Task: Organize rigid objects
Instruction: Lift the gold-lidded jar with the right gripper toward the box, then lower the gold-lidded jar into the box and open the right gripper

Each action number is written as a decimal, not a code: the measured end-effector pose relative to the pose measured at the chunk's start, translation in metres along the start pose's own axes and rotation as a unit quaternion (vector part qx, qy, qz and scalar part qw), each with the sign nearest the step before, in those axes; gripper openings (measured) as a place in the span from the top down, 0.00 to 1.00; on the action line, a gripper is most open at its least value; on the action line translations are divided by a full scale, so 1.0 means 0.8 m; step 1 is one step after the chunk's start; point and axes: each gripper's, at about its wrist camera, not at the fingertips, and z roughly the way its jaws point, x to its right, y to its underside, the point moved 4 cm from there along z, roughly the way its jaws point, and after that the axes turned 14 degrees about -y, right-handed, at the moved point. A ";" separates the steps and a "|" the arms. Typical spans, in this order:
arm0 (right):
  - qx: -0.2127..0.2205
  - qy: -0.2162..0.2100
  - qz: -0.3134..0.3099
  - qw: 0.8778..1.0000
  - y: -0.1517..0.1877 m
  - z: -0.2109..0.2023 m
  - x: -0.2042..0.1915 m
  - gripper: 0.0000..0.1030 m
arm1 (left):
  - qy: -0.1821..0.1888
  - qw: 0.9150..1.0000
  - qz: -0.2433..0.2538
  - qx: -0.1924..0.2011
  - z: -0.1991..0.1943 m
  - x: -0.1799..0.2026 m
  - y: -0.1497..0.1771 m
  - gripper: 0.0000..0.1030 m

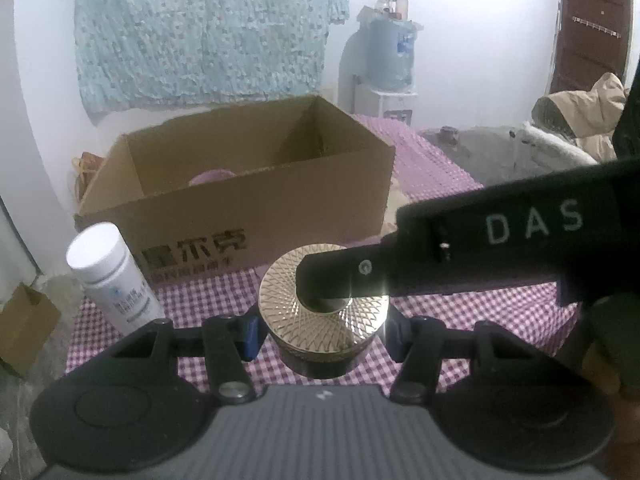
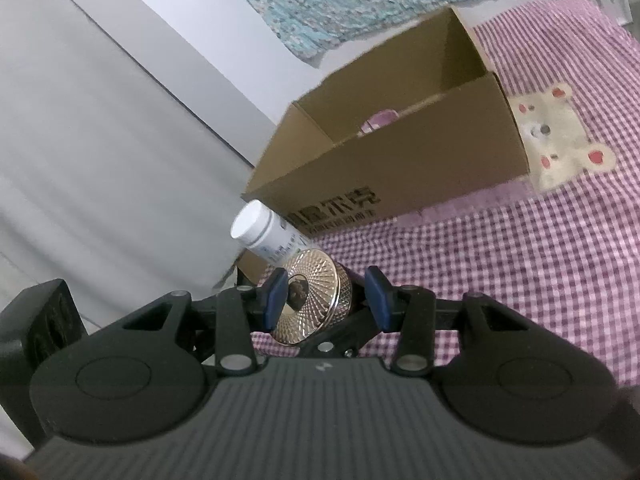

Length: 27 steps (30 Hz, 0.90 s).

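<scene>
Both my tools pinch the gold-lidded jar (image 1: 324, 312): left tool (image 1: 322, 332) at its rigid dark body, right tool (image 2: 326, 298) across its slippery lid.

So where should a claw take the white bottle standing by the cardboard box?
Probably grip the white bottle around its straight round body, below the cap, coming in level from the near side. It stands upright, the cardboard box sits close behind it, and the jar is beside it, so the near side looks freest.
</scene>
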 end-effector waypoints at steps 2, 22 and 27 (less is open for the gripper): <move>0.003 -0.003 -0.007 1.000 -0.006 0.000 -0.006 0.59 | -0.005 1.000 0.000 0.007 -0.004 -0.002 -0.007 0.44; -0.002 -0.007 -0.070 0.997 -0.169 0.019 -0.023 0.58 | 0.014 0.999 -0.036 0.010 0.060 -0.009 -0.159 0.44; -0.038 0.015 -0.054 0.998 -0.217 0.055 0.020 0.58 | 0.025 0.998 -0.051 -0.034 0.124 0.000 -0.175 0.44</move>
